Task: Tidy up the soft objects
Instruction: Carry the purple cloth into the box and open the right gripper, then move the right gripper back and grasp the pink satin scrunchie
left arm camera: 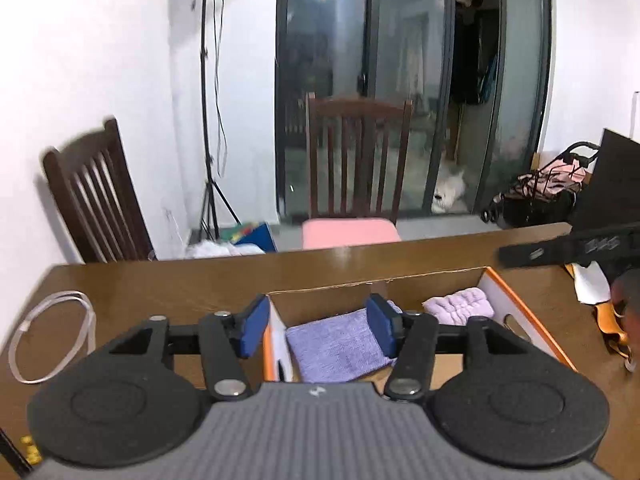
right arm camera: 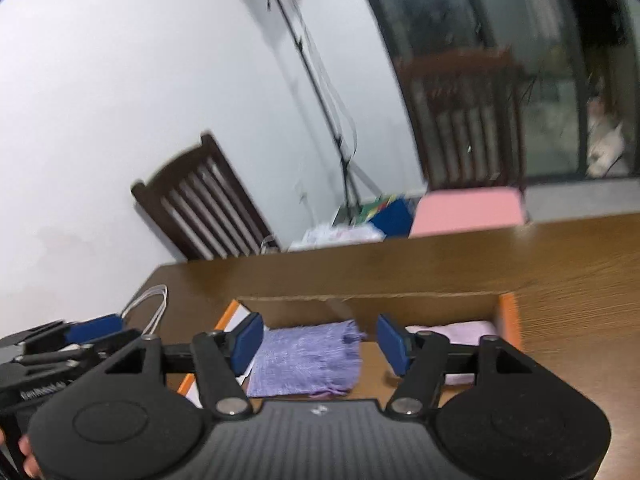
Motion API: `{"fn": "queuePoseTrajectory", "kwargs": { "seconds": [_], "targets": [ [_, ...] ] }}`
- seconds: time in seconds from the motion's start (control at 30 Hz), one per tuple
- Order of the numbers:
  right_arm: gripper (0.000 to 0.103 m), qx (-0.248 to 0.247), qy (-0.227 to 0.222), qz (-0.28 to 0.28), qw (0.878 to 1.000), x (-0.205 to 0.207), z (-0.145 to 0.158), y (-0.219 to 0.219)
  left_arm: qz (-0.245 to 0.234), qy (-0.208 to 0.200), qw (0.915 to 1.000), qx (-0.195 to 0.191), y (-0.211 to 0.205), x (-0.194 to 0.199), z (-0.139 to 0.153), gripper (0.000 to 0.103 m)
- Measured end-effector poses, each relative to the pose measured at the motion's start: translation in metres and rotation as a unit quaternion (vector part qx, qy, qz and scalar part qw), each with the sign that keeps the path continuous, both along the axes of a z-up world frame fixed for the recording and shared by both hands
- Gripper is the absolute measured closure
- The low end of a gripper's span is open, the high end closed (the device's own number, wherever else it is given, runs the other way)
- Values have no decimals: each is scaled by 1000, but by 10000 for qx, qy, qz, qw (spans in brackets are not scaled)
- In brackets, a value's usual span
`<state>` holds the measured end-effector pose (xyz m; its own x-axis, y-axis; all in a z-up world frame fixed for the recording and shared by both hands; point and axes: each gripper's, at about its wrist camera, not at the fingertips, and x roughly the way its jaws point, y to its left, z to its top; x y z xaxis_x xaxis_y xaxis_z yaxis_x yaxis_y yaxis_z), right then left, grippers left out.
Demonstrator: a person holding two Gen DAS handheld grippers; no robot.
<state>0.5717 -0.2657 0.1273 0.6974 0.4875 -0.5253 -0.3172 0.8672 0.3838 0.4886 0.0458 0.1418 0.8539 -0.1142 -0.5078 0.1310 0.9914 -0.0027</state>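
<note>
**Loose cloth may unfold in the box**

Both the left gripper [left arm camera: 318,330] and the right gripper [right arm camera: 320,342] stand about half open and hold nothing. Beyond them the purple towel [left arm camera: 336,346] lies inside the cardboard box [left arm camera: 520,308], beside the lilac cloth [left arm camera: 460,306]. Its raised corner could spring open, or a low gripper could snag it.

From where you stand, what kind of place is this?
Most likely a dining area in a home: a brown wooden table, dark wooden slat-back chairs, and a dark-framed sliding glass door with a stroller beside it.

White wall [left arm camera: 100,60], dark wooden chairs [left arm camera: 356,152]
</note>
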Motion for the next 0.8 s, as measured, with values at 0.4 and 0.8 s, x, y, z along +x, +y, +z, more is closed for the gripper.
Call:
{"fn": "queuePoseTrajectory", "kwargs": {
  "seconds": [0.4,0.8],
  "targets": [
    [16,107,-1245,3,9922,-179,23,-30,211,-684,9970,-286,-6,-156,-4,10],
    [15,-480,-1674,384,9840,-353,-91,1,214,-364,9988,-232,-35,-305,-113,0]
  ]
}}
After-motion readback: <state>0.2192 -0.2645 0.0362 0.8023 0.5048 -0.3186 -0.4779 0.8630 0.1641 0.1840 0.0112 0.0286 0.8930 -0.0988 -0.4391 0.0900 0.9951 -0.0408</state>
